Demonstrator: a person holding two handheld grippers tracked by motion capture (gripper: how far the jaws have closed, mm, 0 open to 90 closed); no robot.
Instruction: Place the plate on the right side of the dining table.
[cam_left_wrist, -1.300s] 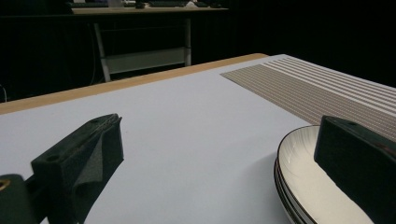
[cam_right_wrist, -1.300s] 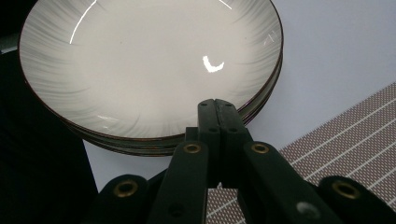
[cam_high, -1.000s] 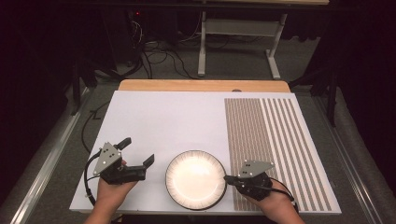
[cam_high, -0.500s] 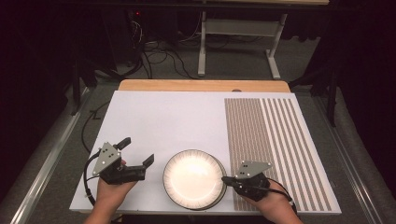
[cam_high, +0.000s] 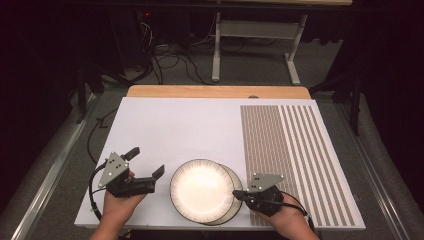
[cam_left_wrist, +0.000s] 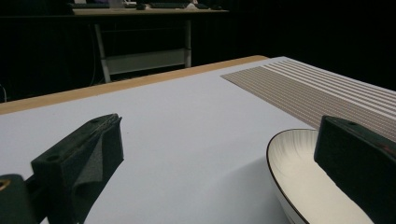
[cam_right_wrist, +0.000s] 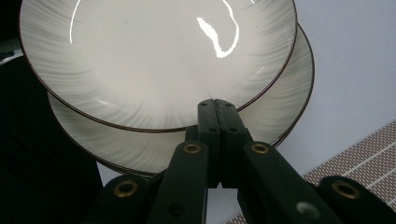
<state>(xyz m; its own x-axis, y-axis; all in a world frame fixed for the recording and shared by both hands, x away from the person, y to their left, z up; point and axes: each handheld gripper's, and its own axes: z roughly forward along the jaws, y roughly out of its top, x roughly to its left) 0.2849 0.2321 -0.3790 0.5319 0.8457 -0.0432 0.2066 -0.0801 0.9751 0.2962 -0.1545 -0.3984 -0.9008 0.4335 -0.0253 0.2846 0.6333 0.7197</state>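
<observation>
At 6 o'clock on the tabletop (cam_high: 200, 120), two stacked plates sit by the near edge. The right hand-held gripper (cam_high: 239, 194) is clenched on the top plate (cam_high: 200, 189) at its 3 o'clock rim, shifting it off the bottom plate (cam_high: 236, 181). At 9 o'clock of the plates, the left hand-held gripper (cam_high: 146, 162) is released, jaws apart. A striped mat (cam_high: 295, 150) lies at 2 o'clock.

white plates (cam_high: 200, 187) with dark rims, white table (cam_high: 175, 130), brown striped mat (cam_high: 295, 150)
</observation>
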